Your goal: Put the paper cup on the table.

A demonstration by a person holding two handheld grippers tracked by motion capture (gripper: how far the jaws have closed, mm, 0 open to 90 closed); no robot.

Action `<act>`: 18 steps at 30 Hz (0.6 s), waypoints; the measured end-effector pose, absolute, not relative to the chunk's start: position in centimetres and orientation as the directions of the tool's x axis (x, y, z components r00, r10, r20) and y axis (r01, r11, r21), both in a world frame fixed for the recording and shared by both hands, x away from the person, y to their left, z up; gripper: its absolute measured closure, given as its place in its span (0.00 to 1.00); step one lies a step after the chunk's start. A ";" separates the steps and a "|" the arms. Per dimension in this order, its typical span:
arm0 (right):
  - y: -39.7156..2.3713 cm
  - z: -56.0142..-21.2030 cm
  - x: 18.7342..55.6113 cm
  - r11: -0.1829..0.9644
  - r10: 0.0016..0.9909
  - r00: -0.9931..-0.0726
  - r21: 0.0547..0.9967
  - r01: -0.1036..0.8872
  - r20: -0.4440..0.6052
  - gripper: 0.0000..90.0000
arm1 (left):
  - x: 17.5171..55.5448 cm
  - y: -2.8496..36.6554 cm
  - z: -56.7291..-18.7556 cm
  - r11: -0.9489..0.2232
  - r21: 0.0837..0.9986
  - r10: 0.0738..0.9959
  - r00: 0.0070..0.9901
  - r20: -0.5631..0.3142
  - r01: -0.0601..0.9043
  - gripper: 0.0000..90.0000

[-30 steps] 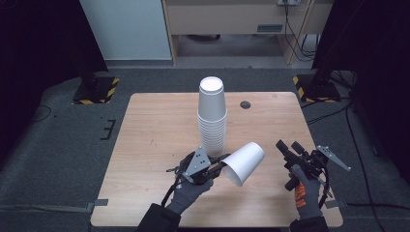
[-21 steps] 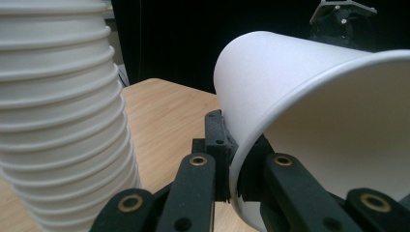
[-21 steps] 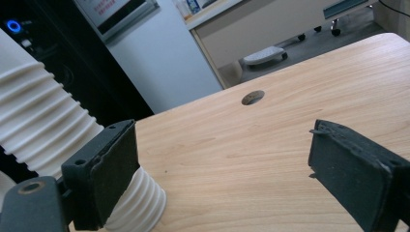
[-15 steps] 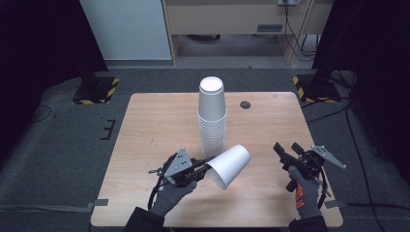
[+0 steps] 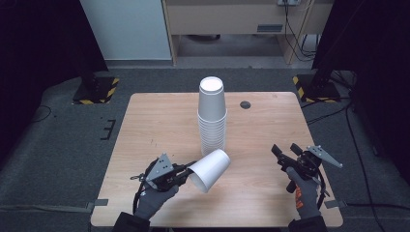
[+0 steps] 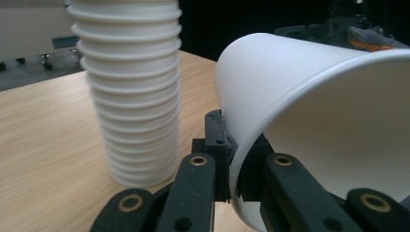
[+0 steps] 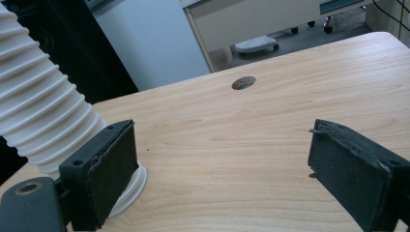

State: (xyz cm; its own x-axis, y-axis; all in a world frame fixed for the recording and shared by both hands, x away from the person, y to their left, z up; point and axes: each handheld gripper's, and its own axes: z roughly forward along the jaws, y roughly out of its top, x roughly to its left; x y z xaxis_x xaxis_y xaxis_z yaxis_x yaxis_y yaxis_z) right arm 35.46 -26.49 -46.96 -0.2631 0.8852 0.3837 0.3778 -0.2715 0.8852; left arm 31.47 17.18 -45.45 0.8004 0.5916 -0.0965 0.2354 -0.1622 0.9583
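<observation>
Judging by the layout, one cup was off the pile and nothing had been set down yet. The left gripper (image 5: 189, 172) was seen clamped on the rim wall of a single white paper cup (image 5: 209, 168), one jaw inside the mouth, one outside, as the left gripper view showed (image 6: 309, 125). That cup was held tilted, base pointing up and away from the gripper, close beside the foot of the tall stack of inverted white paper cups (image 5: 212, 116), which stood just ahead of the jaws; contact with the table could not be told. The right gripper (image 5: 286, 154) was held with jaws wide apart and nothing between them, the stack off to its left (image 7: 43, 111) and bare light wooden tabletop (image 7: 251, 140) ahead. Left to do, as judged: place the held cup somewhere, then work through the remaining stack.
</observation>
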 end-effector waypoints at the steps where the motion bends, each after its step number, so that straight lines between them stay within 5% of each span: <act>1: -26.5 -47.0 35.4 -0.260 0.890 -0.264 0.888 0.379 0.373 0.12 | 31.5 17.5 -45.6 -0.167 0.957 0.598 0.796 -0.095 0.239 0.95; 18: -26.7 -48.8 35.8 -0.046 0.956 -0.241 0.895 0.444 0.169 0.11 | 31.2 23.2 -46.0 -0.130 0.946 0.731 0.673 -0.112 0.298 0.95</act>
